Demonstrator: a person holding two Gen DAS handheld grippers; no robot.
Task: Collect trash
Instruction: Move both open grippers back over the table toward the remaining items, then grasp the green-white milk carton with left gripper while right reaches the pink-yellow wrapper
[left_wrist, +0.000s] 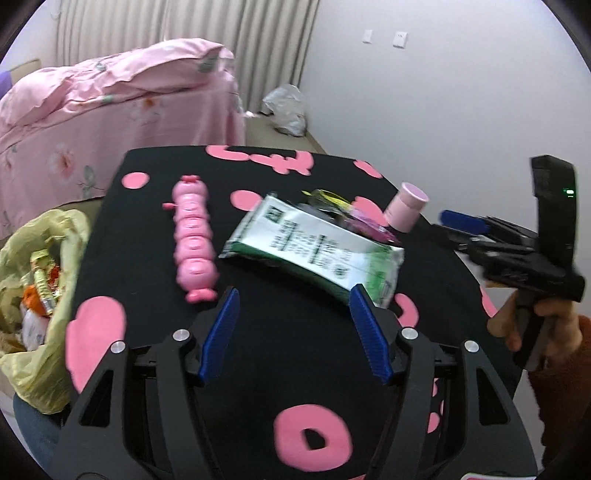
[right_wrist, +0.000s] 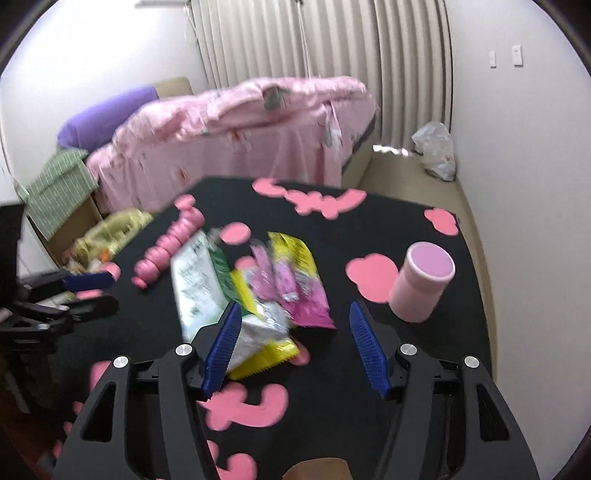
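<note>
**Wrappers lie mid-tabletop, both my claws spread and empty**

Wrappers sit in a loose heap near the middle of the black tabletop (left_wrist: 295, 369) with its pink shapes. The white-and-green packet (left_wrist: 314, 247) lies flat, its near corner just beyond my left claw (left_wrist: 295, 332), whose blue pads are spread wide with nothing between them. Partly tucked under that packet's far edge are a yellow wrapper (right_wrist: 291, 247) and a pink wrapper (right_wrist: 291, 291); from my right wrist they overlap one another, with a crumpled silvery piece at their near end. My right claw (right_wrist: 295, 343) is also spread apart and holds nothing; its left pad stands in front of the near end of the heap, though blur keeps me from telling whether it touches.

A pink segmented toy (left_wrist: 194, 236) lies lengthwise toward the left edge of the tabletop, apart from the packet. A pink cylindrical container (right_wrist: 423, 282) stands upright toward the right edge, clear of the wrappers. Off the left edge, a yellowish plastic bag (left_wrist: 40, 295) hangs open with orange and gold wrappers inside. Beyond the far edge is a bed (right_wrist: 236, 147) under a pink floral cover, and a white plastic bag (right_wrist: 436, 151) lies on the floor by the wall.
</note>
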